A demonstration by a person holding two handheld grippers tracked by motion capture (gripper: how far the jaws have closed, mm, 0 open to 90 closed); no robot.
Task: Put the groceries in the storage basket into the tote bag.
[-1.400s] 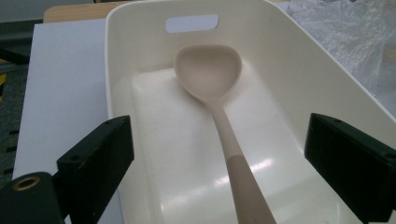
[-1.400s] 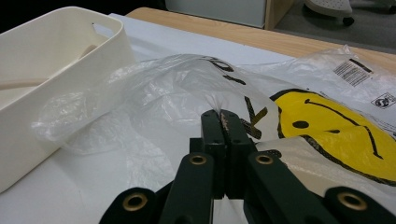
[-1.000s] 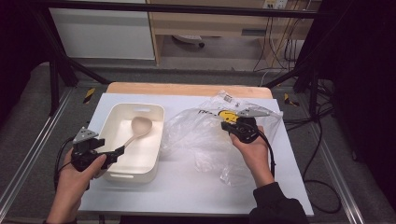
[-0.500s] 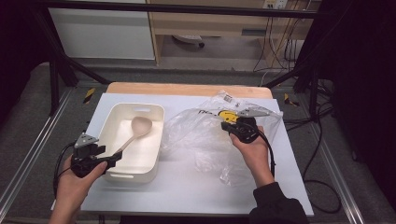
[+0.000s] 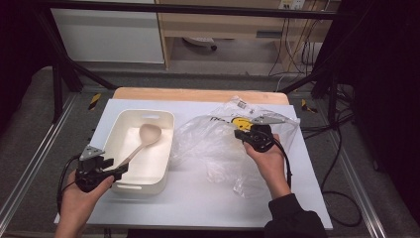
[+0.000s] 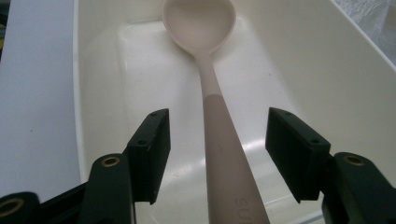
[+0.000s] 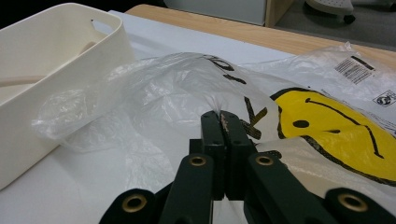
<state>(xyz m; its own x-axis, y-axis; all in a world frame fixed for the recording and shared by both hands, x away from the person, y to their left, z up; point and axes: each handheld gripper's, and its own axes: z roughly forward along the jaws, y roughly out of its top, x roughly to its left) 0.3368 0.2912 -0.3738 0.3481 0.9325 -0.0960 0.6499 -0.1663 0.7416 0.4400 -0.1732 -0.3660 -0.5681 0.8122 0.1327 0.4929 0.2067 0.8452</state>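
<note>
Spoon [image 6: 219, 135] between closing left gripper [image 6: 217, 149] jaws, untouched; bin [image 5: 163, 171] wall close.

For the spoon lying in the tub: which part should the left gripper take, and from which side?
Probably the handle's raised near end. The spoon lies with its bowl on the floor of the tub and its handle sloping up over the near rim. The left gripper, coming from the near side, already straddles it, jaws closing but not touching.

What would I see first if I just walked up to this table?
Probably the yellow smiley face on the crinkly clear plastic bag at the table's right side, pinched by the right gripper. Next, the big spoon lying in the cream tub on the left, its handle between the left gripper's closing jaws, untouched.
</note>
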